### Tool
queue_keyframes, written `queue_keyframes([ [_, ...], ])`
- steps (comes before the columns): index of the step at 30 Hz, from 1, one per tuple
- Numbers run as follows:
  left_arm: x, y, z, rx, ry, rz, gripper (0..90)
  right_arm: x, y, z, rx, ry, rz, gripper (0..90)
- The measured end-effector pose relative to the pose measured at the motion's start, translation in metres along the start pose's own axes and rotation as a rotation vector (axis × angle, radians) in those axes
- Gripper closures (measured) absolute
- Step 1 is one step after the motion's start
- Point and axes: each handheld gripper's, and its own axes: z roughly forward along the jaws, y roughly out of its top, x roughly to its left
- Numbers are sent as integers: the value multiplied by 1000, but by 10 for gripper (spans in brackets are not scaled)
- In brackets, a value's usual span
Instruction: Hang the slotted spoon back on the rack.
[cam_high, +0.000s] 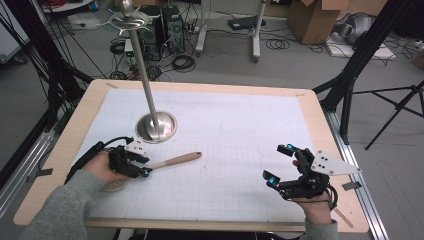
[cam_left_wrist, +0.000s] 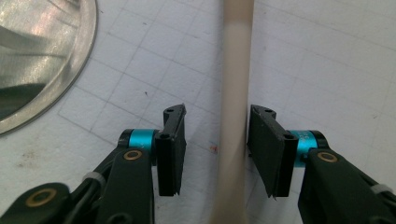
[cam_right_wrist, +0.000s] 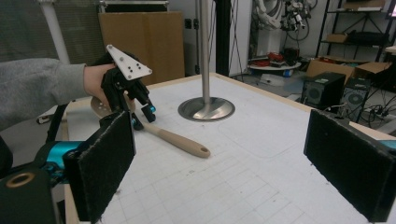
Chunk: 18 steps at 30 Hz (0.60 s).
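A lab: floor cables (cam_high: 182, 62), computer towers (cam_high: 161, 27), cardboard boxes (cam_high: 312, 17), tripod legs (cam_high: 400, 107).

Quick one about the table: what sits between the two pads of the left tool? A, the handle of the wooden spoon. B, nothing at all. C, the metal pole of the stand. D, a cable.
A: the wooden spoon handle runs straight up between the left tool pads, touching one pad with a gap at the other.

Grey sweatshirt sleeves on both arms. Black left gripper (cam_high: 142, 166) and right gripper (cam_high: 279, 163), teal collars behind flat black pads, brass rivets, white zip ties, black cables, plus a grey triangular plate with small holes at 12 o'clock.
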Motion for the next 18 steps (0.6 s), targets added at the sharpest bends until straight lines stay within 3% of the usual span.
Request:
queue_keyframes([
  [9, -1, -1, 1, -10, -17, -4, 647, 0, 0, 0, 1, 0, 0, 79],
  [13, -3, -1, 0, -3, -22, 14, 689, 0, 0, 0, -1, -2, -5, 79],
  [18, -5, -3, 1, -27, -26, 5, 750, 0, 0, 1, 6, 4, -3, 79],
])
